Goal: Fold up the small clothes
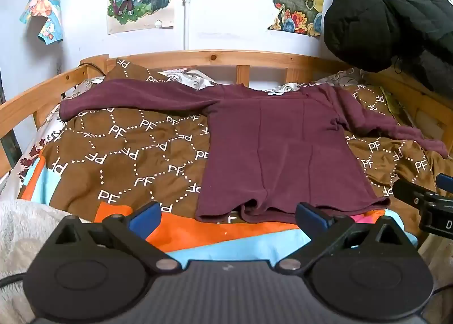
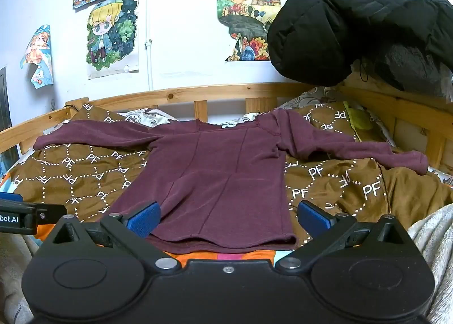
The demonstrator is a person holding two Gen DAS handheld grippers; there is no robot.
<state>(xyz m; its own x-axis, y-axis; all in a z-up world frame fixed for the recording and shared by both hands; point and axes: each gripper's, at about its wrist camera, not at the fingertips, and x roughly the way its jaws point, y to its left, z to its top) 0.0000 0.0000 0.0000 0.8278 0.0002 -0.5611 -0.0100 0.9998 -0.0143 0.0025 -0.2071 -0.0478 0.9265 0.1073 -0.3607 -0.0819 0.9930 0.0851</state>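
The jaws of the left gripper (image 1: 228, 217) stand wide open and hold nothing; they hang above the near edge of the bed, just before the hem of the maroon long-sleeved shirt (image 1: 283, 148). The shirt lies flat on the brown blanket (image 1: 127, 154), sleeves spread to both sides. The jaws of the right gripper (image 2: 228, 217) are also wide open and empty, over the hem.

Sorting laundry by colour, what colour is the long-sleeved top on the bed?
Dark maroon top, plain; clearest in the right wrist view.
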